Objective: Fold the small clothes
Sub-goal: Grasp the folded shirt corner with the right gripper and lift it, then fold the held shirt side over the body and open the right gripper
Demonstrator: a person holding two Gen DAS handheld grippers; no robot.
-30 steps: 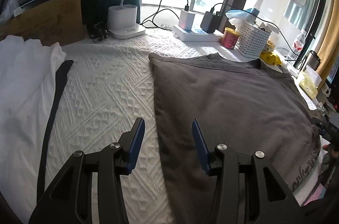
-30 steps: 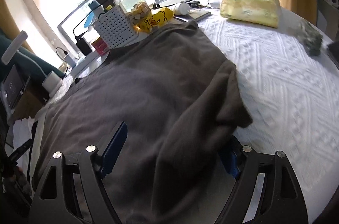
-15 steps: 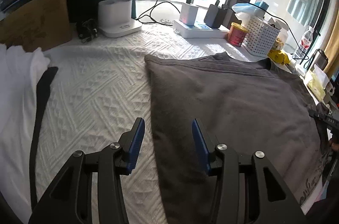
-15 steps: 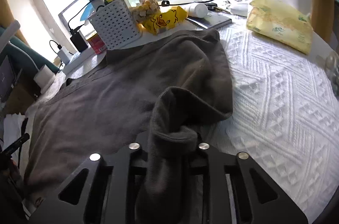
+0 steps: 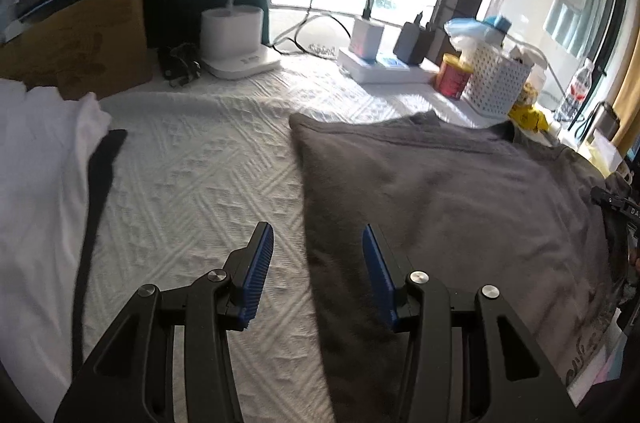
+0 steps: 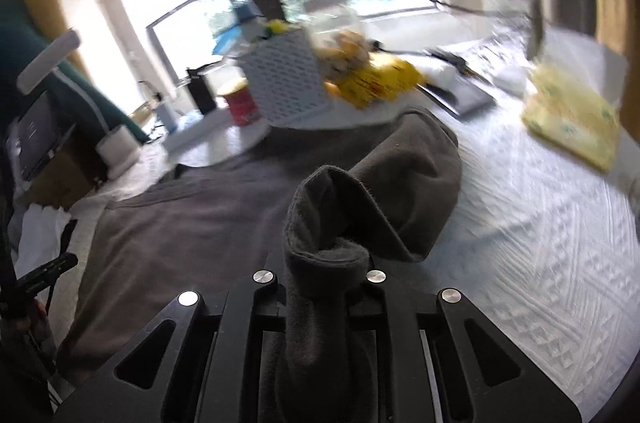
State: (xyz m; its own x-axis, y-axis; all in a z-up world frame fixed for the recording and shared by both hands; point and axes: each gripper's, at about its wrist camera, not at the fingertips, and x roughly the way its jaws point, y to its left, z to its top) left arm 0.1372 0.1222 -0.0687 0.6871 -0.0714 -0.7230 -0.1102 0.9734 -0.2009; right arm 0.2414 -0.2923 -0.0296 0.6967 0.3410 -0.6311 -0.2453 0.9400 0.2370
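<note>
Grey T-shirt [image 5: 460,207] spread flat on the white textured bedspread [image 5: 200,183], collar end toward the white perforated basket [image 5: 496,85]. Right gripper [image 6: 326,263] with jaws closing on a bunched edge of the shirt, on the side farther from the basket's neighbouring red tin [image 6: 240,101]; cloth gathered into a raised roll between the jaws, pads hidden by fabric. Left gripper [image 5: 318,263] poised over the shirt's opposite long edge, jaws partly parted, nothing between them; blue pads [image 5: 256,275] clear of the cloth. White garment [image 5: 36,183] piled well apart from the basket, beyond the bare stretch of bedspread.

Judged step: start of a lengthwise fold, one side lifted.

Risks, as judged:
- Thick, uneven bunch in the right jaws: layers apt to slip out singly, leaving a crooked crease.
- Only one side gripped: rest of the shirt liable to drag and skew across the bedspread.
- Collar end just beside the basket and yellow packets [image 6: 376,79]: a swept fold apt to snag or knock them.
</note>
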